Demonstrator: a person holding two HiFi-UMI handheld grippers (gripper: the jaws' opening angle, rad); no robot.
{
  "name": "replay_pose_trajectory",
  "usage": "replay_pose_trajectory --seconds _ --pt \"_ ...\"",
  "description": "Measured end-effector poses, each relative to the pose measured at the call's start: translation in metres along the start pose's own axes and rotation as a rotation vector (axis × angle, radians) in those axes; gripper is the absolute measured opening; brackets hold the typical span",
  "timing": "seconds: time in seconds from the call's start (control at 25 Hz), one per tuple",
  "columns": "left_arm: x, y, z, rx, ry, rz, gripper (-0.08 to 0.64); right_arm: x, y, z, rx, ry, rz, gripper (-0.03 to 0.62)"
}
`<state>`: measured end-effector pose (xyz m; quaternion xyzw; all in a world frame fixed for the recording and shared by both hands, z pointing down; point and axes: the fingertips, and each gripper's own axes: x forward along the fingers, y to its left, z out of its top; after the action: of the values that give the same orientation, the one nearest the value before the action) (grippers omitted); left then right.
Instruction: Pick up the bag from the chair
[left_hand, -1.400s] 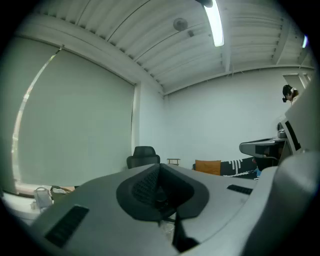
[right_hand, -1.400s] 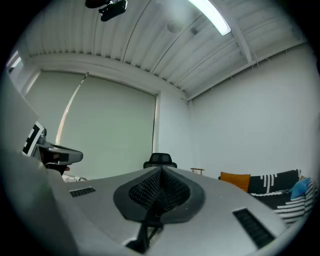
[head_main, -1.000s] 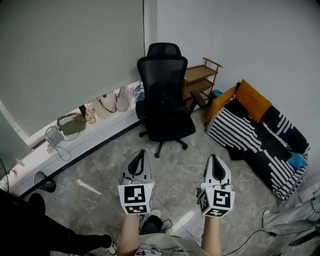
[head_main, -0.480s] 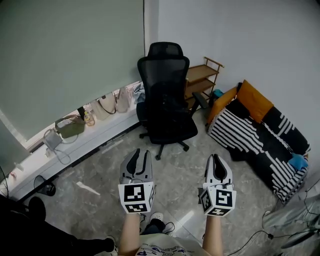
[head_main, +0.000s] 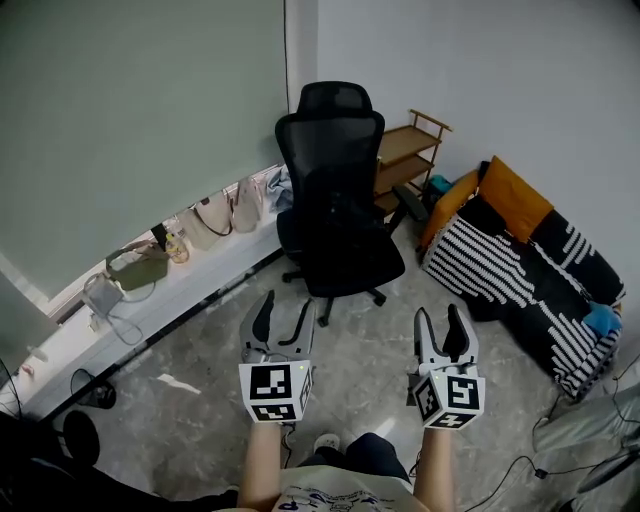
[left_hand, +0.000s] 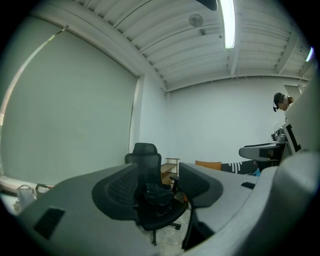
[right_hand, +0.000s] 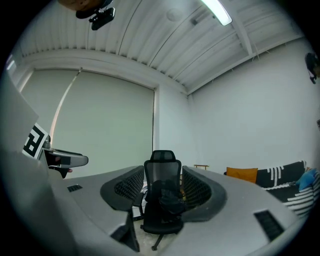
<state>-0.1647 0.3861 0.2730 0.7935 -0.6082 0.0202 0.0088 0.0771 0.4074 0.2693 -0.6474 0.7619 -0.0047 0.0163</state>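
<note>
A black mesh office chair (head_main: 335, 200) stands in the room's corner, and a dark crumpled bag (left_hand: 159, 196) lies on its seat; in the head view the bag (head_main: 335, 215) barely stands out from the black seat. My left gripper (head_main: 281, 318) is open and held low, well short of the chair. My right gripper (head_main: 444, 328) is open too, level with the left. Both gripper views look at the chair (right_hand: 162, 200) between spread jaws, with the bag (right_hand: 172, 199) showing on the seat and nothing held.
A low ledge along the left wall carries several handbags (head_main: 140, 264). A wooden shelf (head_main: 405, 158) stands right of the chair. A striped mattress with orange cushions (head_main: 505, 200) lies at the right. Cables run over the floor at the lower right.
Both grippers opened: the left jaws spread first, the right ones followed. The head view moved slightly, so the chair sits a little nearer.
</note>
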Motion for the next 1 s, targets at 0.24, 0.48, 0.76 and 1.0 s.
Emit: replay_pose_trajectory --seconds 0.24,0.48,0.76,1.0 --pt "0.028 0.018 -0.008 -0.016 0.011 -0.002 0.256 0.031 0.002 -0.011 -0.001 0.028 -0.007 0.239" --pt "0.077 0.031 -0.021 -0.026 0.047 0.019 0.256 0.086 -0.008 -0.023 -0.002 0.059 0.006 0.239" --pt "0.155 0.042 -0.032 -0.035 0.066 0.062 0.256 0.176 -0.035 -0.036 0.002 0.064 0.045 0.239" --pt "0.252 0.048 -0.02 -0.021 0.069 0.086 0.256 0.277 -0.069 -0.031 0.012 0.062 0.076 0.239"
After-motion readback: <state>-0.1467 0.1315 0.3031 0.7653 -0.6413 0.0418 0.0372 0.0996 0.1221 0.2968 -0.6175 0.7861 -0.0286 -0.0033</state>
